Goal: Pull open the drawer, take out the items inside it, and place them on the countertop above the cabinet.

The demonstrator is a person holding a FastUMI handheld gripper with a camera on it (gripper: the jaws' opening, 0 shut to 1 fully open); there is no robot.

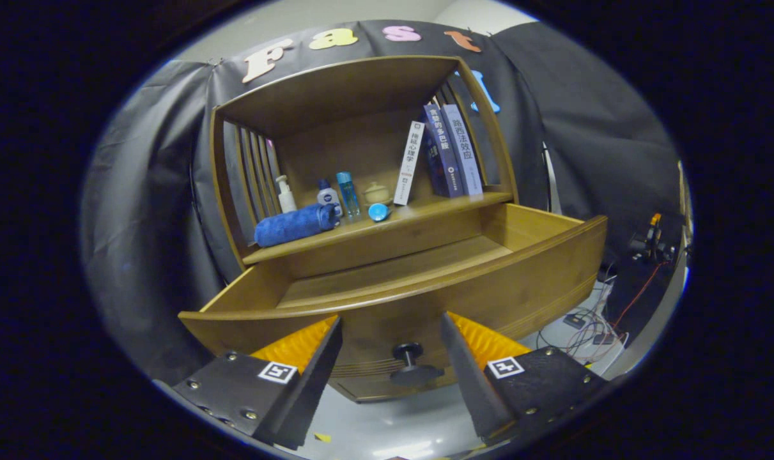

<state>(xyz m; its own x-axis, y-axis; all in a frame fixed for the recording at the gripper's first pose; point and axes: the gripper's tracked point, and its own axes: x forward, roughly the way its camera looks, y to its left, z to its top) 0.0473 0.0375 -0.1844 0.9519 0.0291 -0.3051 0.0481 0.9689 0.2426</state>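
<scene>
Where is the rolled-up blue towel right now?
The blue towel lies on the countertop above the open drawer, at the end away from the books, just before the small bottles. The open gripper is far below it.

I hold the claw (392, 332) spread apart, gripping nothing, its fingers either side of the dark knob (408, 351) on the drawer (502, 291), which stands pulled out. On the worktop (418, 214) above, a rolled blue towel (295, 225) lies at the left front edge, bottles (335, 195) behind it and books (447, 150) towards the right end.
</scene>
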